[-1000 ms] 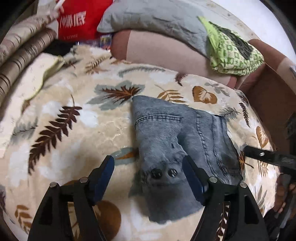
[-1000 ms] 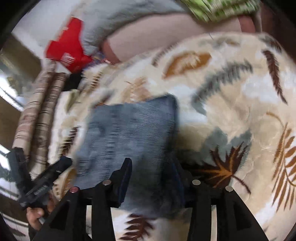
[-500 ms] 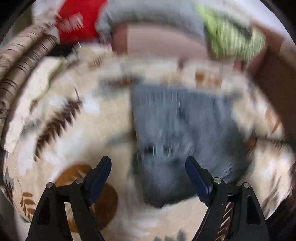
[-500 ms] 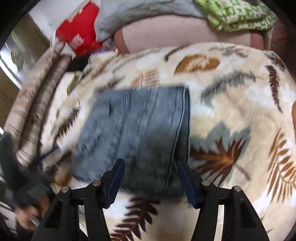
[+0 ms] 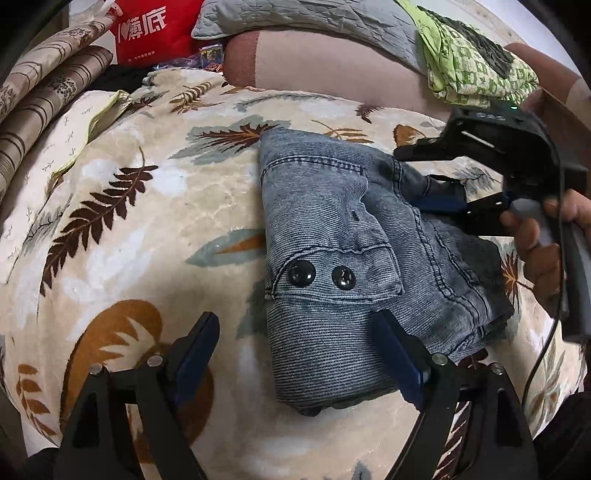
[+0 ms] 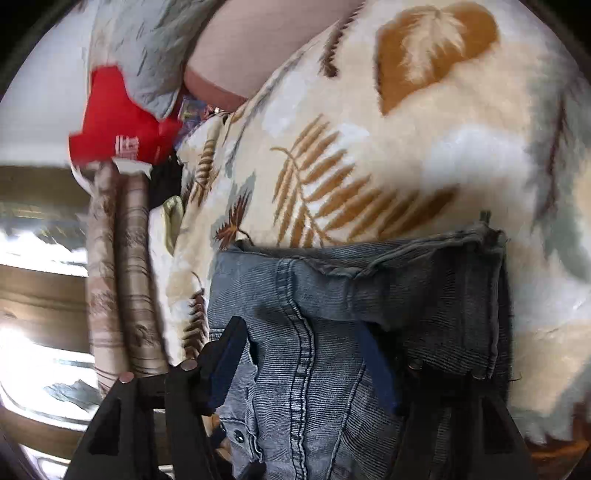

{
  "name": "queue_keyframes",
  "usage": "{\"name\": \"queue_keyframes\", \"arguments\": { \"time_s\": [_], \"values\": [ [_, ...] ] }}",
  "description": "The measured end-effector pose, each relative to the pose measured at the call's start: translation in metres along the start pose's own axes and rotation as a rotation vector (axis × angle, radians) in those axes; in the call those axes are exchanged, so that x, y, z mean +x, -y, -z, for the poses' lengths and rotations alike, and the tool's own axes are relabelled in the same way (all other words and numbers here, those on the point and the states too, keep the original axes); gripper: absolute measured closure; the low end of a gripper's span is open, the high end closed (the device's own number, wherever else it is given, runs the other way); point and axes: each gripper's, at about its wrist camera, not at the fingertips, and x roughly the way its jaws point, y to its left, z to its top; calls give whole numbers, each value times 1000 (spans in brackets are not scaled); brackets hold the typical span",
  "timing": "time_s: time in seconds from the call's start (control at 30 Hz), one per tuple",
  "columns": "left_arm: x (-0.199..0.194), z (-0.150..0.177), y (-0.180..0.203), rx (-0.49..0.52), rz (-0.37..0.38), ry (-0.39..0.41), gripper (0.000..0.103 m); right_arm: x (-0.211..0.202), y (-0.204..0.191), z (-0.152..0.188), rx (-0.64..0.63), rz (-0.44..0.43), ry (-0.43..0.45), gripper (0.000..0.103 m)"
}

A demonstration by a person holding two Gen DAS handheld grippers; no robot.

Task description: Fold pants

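Note:
Folded grey-blue jeans [image 5: 332,229] with two dark snap buttons lie on a leaf-print blanket [image 5: 147,221]. My left gripper [image 5: 299,350] hangs over their near end, its jaws opening wide. One of its fingers is over the blanket and the other over the denim, with nothing gripped. A hand [image 5: 535,240] holds my right gripper [image 5: 424,173] low over the jeans' far right side. In the right wrist view the jeans [image 6: 369,295] fill the lower half. The right gripper [image 6: 299,365] has its jaws opening with flat denim between them. A fold covers part of its right finger.
A pink bolster [image 5: 314,74], a grey quilted pillow [image 5: 314,18] and a green patterned cloth [image 5: 472,62] line the far side. A red bag [image 5: 147,29] and striped rolled bedding [image 5: 44,92] lie at the left. Bare blanket stretches left of the jeans.
The right gripper has swung in low and rolled over the jeans' right side, so denim now fills its view. The left gripper's jaws have spread wider and it has sunk slightly.

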Motion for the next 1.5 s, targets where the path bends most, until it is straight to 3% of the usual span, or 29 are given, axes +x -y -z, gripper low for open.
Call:
{"name": "queue_keyframes", "arguments": {
  "time_s": [0.13, 0.3, 0.4, 0.43, 0.57, 0.7, 0.77, 0.8, 0.93, 1.1, 1.2, 1.5],
  "values": [
    [-1, 1, 0, 3, -5, 1, 16, -17, -29, 17, -95, 74, 10, 37],
    [-1, 1, 2, 12, -17, 3, 16, -61, -47, 76, -173, 35, 29, 36],
    [-1, 1, 2, 12, -17, 3, 15, -64, -20, 113, -141, 53, 10, 28],
    [1, 1, 4, 18, -19, -6, 15, -53, -6, 120, -122, 90, -29, 29],
    [-2, 1, 7, 43, -49, 7, 15, -69, -4, 129, -85, 57, 24, 31],
    [-2, 1, 8, 37, -58, 6, 15, -84, -23, 142, -179, 46, 82, 27],
    [-1, 2, 10, 40, -57, -3, 15, -61, 1, 144, -136, 113, 19, 26],
    [-1, 2, 11, 43, -64, 0, 15, -56, 8, 144, -127, 93, 9, 26],
    [-10, -2, 6, 26, -51, -3, 15, -85, -11, 147, -147, 73, 74, 26],
    [-49, 1, 6, -1, -61, 105, 15, -125, -37, 169, -318, 266, 209, 25],
    [-56, 2, 11, 10, -77, 115, 14, -131, -38, 184, -393, 398, 249, 23],
    [-72, 7, 23, 14, -78, 128, 14, -145, -35, 206, -422, 468, 294, 16]
  ]
}}
